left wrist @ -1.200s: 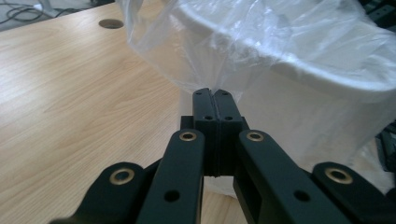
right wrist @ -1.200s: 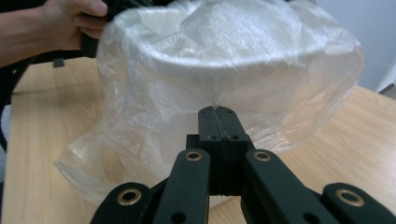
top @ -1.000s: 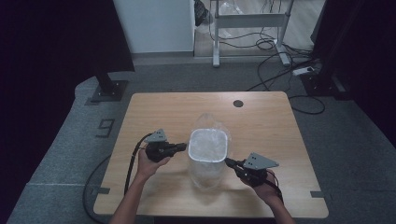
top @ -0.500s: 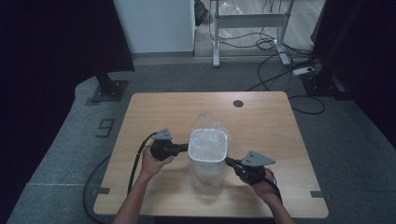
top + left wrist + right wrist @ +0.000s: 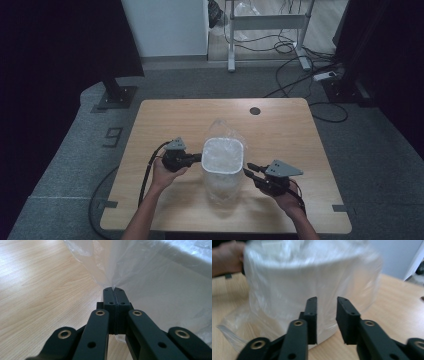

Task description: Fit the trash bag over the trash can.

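My left gripper [image 5: 114, 291] pinches the clear plastic bag [image 5: 223, 131] that drapes the white bin [image 5: 223, 165]; my right gripper [image 5: 326, 302] is parted, empty, just short of the film at the bin's four o'clock. The bin stands upright mid-table, mouth upward. No readable labels. The wooden table [image 5: 280, 125] stands on grey carpet [image 5: 75, 150], with cables at twelve o'clock.

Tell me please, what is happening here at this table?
A person stands at a wooden table with a gripper in each hand and works on a clear plastic bag drawn over a white bin. The left gripper has its jaws shut on the bag's film at the bin's left side. The right gripper is at the bin's right side, its jaws open with a gap between them, close to the plastic but not gripping it.
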`<state>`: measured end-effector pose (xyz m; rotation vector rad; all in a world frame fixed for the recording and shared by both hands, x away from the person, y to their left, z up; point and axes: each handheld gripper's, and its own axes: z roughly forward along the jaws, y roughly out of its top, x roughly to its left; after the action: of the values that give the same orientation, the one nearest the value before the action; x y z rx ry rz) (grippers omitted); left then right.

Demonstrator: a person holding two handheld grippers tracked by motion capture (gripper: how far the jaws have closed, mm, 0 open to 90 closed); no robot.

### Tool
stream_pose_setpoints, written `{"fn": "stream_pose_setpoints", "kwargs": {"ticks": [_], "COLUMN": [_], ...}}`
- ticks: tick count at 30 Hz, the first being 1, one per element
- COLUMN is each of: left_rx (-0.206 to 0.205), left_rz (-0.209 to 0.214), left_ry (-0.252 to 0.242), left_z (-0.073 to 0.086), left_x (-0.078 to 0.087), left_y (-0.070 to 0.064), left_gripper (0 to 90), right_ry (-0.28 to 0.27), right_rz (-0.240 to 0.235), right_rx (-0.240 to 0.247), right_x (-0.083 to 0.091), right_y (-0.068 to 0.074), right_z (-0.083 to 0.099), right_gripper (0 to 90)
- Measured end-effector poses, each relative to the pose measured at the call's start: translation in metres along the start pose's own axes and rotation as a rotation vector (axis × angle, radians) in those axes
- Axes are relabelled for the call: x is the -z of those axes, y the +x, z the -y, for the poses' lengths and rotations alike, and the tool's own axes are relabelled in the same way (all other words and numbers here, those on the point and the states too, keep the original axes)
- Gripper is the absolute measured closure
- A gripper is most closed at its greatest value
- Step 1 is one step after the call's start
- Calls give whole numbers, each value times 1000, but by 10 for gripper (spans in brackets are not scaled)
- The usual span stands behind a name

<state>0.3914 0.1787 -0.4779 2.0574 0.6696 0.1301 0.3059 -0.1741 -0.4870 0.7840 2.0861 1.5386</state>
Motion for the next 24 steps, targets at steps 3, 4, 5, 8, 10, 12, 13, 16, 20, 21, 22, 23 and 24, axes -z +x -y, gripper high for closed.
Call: {"fn": "stream_pose_setpoints", "kwargs": {"ticks": [3,4,5,8,10,12,13,16,20,21,22,23,24], "left_rx": [1,0,-1,1,1,0,-1,-2,-10,-11,-12,-12,-12], "left_rz": [2,3,2,1,0,1,0,-1,-3,-2,-2,-2,-3], "left_ry": [0,0,2,1,0,1,1,1,0,0,0,0,0], "left_z": [0,0,0,0,0,0,0,-1,-1,-2,-2,-2,-2], "left_x": [-1,-1,-1,-1,-1,-1,-1,-2,-3,-4,-4,-4,-4], "left_y": [0,0,0,1,1,0,0,-1,-2,-2,-2,-3,-2], "left_gripper": [898,898,898,898,898,898,898,898,898,898,897,897,897], "right_ry": [-32,-34,-34,-22,-11,-23,-32,-46,-52,-52,-48,-40,-36], "right_rz": [29,37,36,24,11,-14,-17,-3,24,25,24,25,22], "right_rx": [4,6,10,17,19,-18,-41,-86,-96,-98,-99,-95,-95], "right_x": [10,11,11,6,0,-4,-7,-9,-11,-12,-15,-17,-20], "right_y": [-9,-12,-16,-26,-32,-39,-42,-47,-48,-48,-48,-47,-47], "right_z": [-10,-13,-16,-21,-23,-25,-25,-28,-38,-42,-45,-48,-49], "right_gripper": [638,618,598,560,543,542,540,530,514,512,512,515,522]}}
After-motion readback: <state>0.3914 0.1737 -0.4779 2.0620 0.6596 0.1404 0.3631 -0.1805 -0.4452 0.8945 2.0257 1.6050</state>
